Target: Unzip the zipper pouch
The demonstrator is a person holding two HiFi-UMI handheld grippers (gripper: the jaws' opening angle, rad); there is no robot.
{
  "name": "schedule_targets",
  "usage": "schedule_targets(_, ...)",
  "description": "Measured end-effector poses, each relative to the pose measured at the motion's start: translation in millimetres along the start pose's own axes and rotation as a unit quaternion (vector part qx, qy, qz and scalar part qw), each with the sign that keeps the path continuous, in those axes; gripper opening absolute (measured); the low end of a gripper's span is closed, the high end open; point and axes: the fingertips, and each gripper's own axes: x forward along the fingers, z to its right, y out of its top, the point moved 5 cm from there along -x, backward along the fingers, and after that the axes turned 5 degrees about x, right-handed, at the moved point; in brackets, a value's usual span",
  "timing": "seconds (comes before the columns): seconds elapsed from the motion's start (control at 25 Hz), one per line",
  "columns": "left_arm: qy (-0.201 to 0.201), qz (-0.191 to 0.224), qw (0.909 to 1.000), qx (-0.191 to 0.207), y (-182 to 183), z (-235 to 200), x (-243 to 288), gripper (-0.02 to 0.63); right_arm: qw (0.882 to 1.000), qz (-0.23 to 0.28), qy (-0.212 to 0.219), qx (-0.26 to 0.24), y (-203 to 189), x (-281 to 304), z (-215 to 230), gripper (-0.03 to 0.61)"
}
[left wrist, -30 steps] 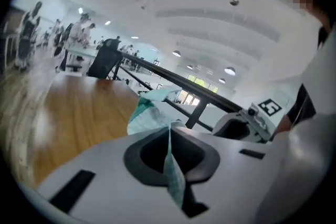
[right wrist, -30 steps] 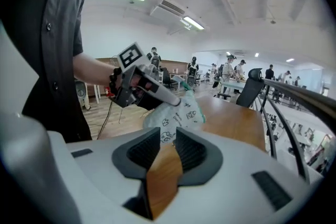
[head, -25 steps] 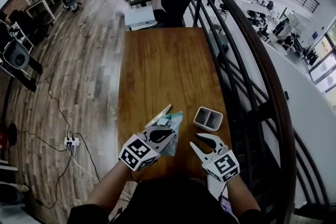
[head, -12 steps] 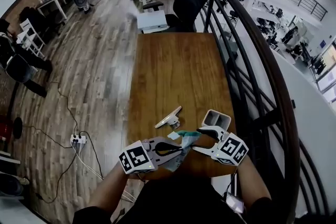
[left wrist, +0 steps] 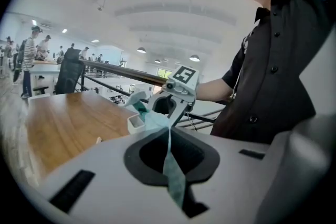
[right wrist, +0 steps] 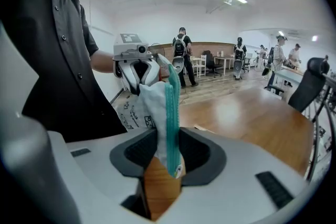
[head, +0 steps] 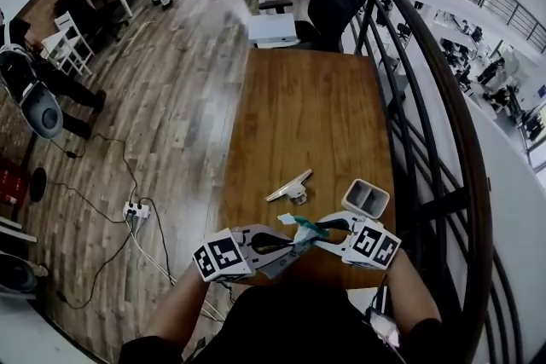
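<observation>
Far left, a power strip [head: 136, 210] lies on the wood floor beside the desk [head: 307, 124]. Now the left tongs [head: 293, 245]: we see them pressed together, pinching the pale fabric edge of the zipper pouch [head: 296, 233]. The pouch is up in the air over the near end of the desk, stretched between the two tools. Just beyond it, a slim pale object [head: 289, 186] that we cannot identify lies on the desk. On to the right tongs [head: 321, 228]: their jaws have just been closing, and we see the pouch's teal zipper end between them, pads touching it on both sides. Farthest right, a white two-slot bin [head: 366, 199] stands near the desk's railing side.
</observation>
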Motion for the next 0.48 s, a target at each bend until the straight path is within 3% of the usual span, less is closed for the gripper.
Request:
schedule_targets(0.16,0.031,0.011,0.9991,-0.026,-6.2,-12.2,-8.1,0.014,1.000,0.023,-0.018,-0.003,4.0,-8.9,-0.2,0.052)
schedule_targets(0.36,0.048,0.017,0.9976,-0.047,-7.0,-23.6,-6.4,0.020,0.997,0.025,-0.072,-0.022,8.7,-15.2,-0.7,0.043)
schedule_targets(0.4,0.051,0.017,0.9975,-0.047,-5.8,-24.7,-5.9,0.043,0.996,0.024,-0.083,-0.026,8.2,-16.5,-0.4,0.041)
schedule_targets(0.48,0.060,0.019,0.9970,-0.045,-1.7,-26.1,-8.5,0.174,0.994,0.008,-0.104,-0.045,5.1,-16.7,-1.6,0.041)
